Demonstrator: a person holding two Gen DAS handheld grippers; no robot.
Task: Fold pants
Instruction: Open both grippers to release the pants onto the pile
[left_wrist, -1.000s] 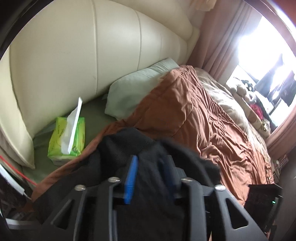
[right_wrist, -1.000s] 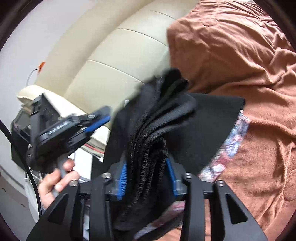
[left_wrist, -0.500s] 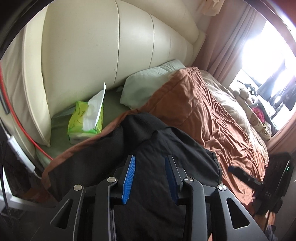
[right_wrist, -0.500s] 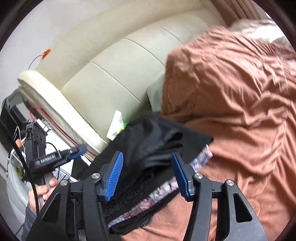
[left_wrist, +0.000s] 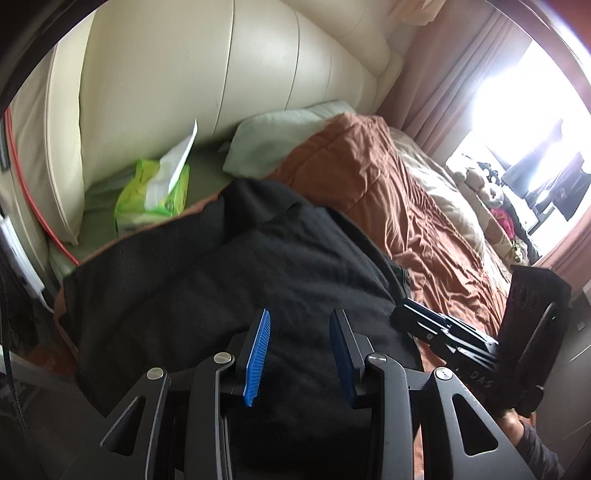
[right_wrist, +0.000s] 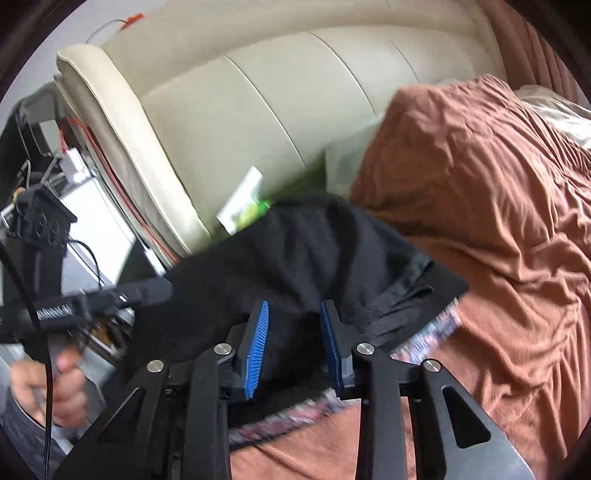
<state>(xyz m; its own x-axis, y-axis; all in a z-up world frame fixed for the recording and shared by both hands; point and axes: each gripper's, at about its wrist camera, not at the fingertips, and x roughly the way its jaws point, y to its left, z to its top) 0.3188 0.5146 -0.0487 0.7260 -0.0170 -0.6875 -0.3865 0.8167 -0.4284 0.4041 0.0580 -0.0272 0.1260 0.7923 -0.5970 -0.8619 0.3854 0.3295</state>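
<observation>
Right hand-held gripper (right_wrist: 293, 336) sits low over the black pants (right_wrist: 303, 258), blue pads partly apart, jaws have just been closing. Dark cloth lies between and under them, but pads pinching it vs just straddling it: can't tell, view is motion-blurred. Left hand-held gripper (left_wrist: 299, 347) also partly open, nothing pinched, pads hang above the cloth with a clear gap either side.

Pants are bundled in a rough fold on the brown quilt (left_wrist: 388, 192) at the near corner of the bed, close to the cream headboard (left_wrist: 192, 74). Patterned lining or waistband (right_wrist: 432, 332) peeks out from the lower edge on the right side. Green tissue pack (left_wrist: 155, 192) lies just beyond the pants on the green sheet, pillow (left_wrist: 273, 140) further along.

Judgement: fold laid down, step in hand looks like squaring or re-gripping the stack for the next fold.

To do it well:
- bite on the stacked edge, all layers at once, not the top layer only
- keep the quilt out of the jaws; it's soft and rides up easily
- left takes the far corner, both ends level, so the stack doesn't skew
- tuck the patterned strip under before folding over
- lay down slowly, then press flat; the knit is thick and springs back

Risk: top layer slides off and the bundle opens.
</observation>
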